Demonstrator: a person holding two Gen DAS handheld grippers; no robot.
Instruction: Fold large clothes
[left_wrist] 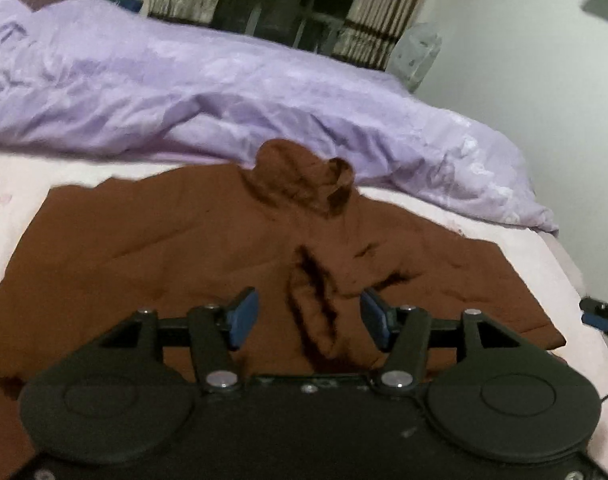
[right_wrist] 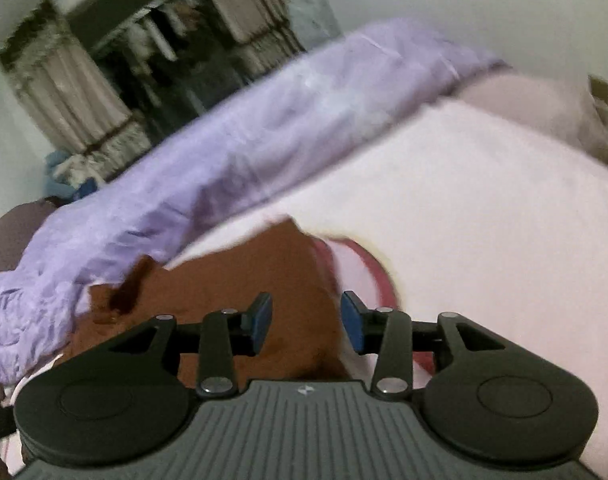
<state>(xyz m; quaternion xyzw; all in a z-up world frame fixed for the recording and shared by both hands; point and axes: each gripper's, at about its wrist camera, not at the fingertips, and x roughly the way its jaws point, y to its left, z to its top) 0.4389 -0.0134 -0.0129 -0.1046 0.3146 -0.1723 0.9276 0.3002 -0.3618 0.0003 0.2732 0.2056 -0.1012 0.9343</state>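
Left gripper (spread) above brown garment.

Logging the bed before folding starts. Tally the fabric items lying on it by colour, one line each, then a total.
Brown: 1, the brown garment spread flat on the sheet.
Purple: 1, the purple duvet bunched behind it.
Pink: 1, the pale pink sheet underneath both.
Total: 3

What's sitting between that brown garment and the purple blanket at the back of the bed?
Only a bare strip of the pale pink sheet separates the brown garment from the purple blanket on one side; near the garment's raised bunch they look closer. The left wrist view shows it.
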